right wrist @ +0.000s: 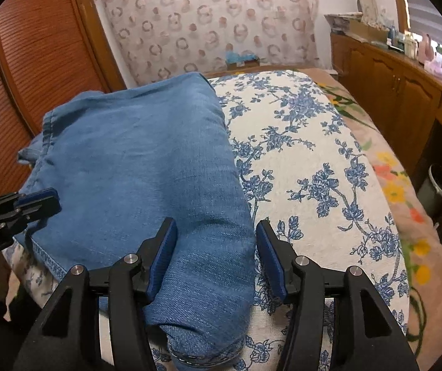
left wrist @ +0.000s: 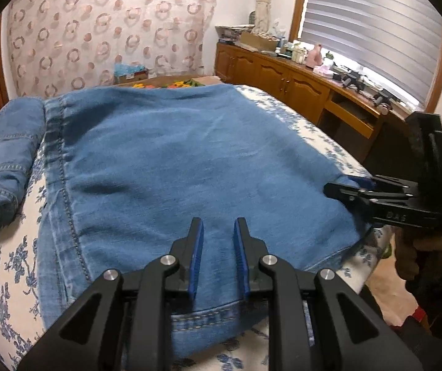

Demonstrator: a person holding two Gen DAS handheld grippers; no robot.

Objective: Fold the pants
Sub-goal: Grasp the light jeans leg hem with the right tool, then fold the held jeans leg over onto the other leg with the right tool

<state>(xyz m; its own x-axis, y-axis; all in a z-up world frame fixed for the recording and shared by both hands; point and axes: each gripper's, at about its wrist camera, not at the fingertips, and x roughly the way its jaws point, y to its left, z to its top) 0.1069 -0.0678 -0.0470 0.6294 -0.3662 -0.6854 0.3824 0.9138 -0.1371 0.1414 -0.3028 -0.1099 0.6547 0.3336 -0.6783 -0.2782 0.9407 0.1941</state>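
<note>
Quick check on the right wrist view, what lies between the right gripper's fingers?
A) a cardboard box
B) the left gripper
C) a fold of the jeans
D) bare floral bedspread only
C: a thick fold of the jeans lies between the fingers of the right gripper, which stand apart on either side of it, over the bedspread.

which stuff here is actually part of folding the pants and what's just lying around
Job:
jeans
left gripper
right gripper
bedspread they lie on

Lying about:
clutter on the cabinet
box past the bed
bin on the floor
flowered blanket
</note>
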